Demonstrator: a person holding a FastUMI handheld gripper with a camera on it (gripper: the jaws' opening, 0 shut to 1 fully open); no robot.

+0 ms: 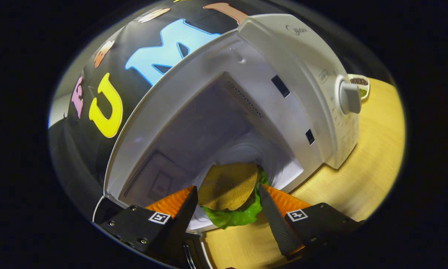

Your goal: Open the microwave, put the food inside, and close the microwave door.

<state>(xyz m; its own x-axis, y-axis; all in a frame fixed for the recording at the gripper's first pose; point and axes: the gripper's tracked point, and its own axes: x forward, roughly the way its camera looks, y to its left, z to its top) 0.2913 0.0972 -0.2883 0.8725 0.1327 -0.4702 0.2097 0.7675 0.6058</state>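
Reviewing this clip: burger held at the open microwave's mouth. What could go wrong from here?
1. The tongs pinch the burger by its sides; lettuce hangs loose below and could snag on the microwave sill or pull the layers apart.
2. The view is tilted, so the burger may land askew on the turntable.
3. A release this near the opening might leave it blocking the door.
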